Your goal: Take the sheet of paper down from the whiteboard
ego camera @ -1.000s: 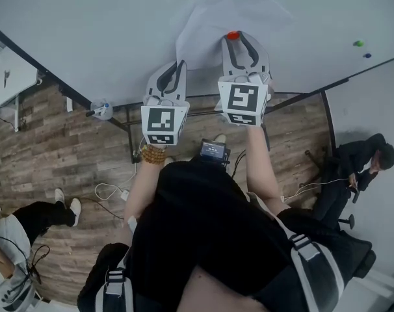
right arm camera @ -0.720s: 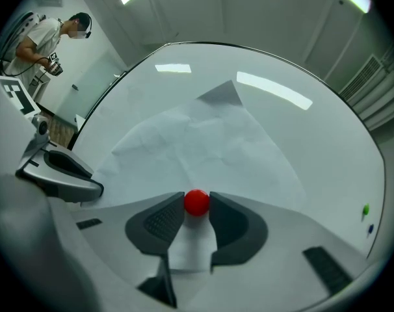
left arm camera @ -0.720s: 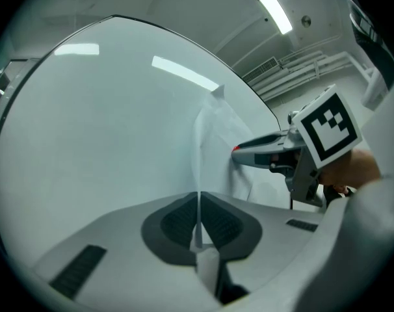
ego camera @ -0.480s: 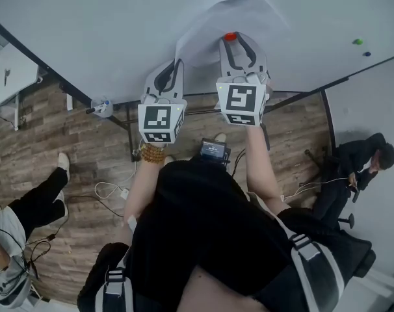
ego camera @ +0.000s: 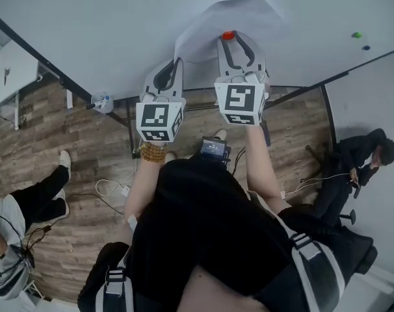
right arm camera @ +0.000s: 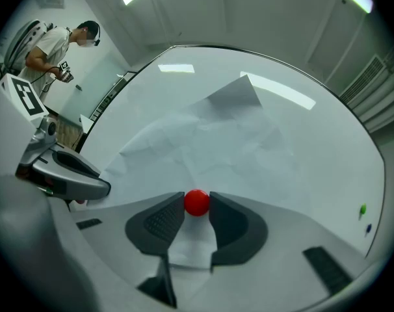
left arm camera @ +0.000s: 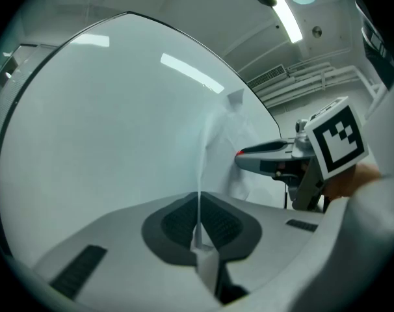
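A crumpled white sheet of paper [ego camera: 236,19] lies against the whiteboard [ego camera: 93,25], its top corner folded over. My right gripper [ego camera: 228,36] is shut on a round red magnet [right arm camera: 197,202] that sits on the sheet [right arm camera: 216,142]. My left gripper [ego camera: 179,62] is shut on the sheet's left edge [left arm camera: 200,200], which stands edge-on between the dark pads. In the left gripper view the right gripper [left arm camera: 239,153] shows to the right with the red magnet at its tip. In the right gripper view the left gripper [right arm camera: 106,188] shows at the left.
Two small magnets, green [ego camera: 357,35] and blue [ego camera: 365,47], stick to the board at right. A marker cup [ego camera: 103,101] sits on the board's tray. People sit on the wooden floor at lower left [ego camera: 15,220] and at right [ego camera: 359,161]. Another person [right arm camera: 51,47] stands beyond.
Both grippers have shifted slightly upward along the board, still holding the paper edge and the red magnet. The seated person at lower left moved a leg.
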{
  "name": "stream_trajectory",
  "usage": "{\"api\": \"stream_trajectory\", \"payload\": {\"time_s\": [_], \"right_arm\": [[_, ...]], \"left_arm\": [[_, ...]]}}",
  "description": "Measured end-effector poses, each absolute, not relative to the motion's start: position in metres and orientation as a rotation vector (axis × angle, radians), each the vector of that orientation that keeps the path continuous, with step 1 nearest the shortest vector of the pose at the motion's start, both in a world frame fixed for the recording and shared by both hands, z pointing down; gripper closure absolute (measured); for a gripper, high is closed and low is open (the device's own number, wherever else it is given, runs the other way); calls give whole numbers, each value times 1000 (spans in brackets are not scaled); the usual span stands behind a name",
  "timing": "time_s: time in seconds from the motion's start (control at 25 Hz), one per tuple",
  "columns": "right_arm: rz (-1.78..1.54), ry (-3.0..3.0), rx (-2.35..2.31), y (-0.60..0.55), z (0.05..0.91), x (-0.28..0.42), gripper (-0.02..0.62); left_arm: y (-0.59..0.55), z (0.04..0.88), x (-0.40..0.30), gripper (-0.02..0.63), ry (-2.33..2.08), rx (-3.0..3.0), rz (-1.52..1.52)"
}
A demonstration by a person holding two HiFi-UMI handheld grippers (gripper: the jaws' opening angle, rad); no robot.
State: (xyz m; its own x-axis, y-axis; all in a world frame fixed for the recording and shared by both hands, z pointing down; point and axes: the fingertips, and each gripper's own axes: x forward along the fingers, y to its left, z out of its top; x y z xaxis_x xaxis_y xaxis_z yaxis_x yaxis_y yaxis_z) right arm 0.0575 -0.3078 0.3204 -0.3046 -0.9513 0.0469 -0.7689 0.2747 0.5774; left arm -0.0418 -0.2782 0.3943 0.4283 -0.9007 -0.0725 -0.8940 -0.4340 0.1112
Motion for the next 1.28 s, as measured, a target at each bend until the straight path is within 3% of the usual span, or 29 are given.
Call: {"api": "stream_trajectory", "payload": {"time_s": [1.28], "right_arm": [[-815,-2289,1540,-243,280,14,477]], "left_arm": [[-256,415,-71,591,-1758,2518,-72]]}}
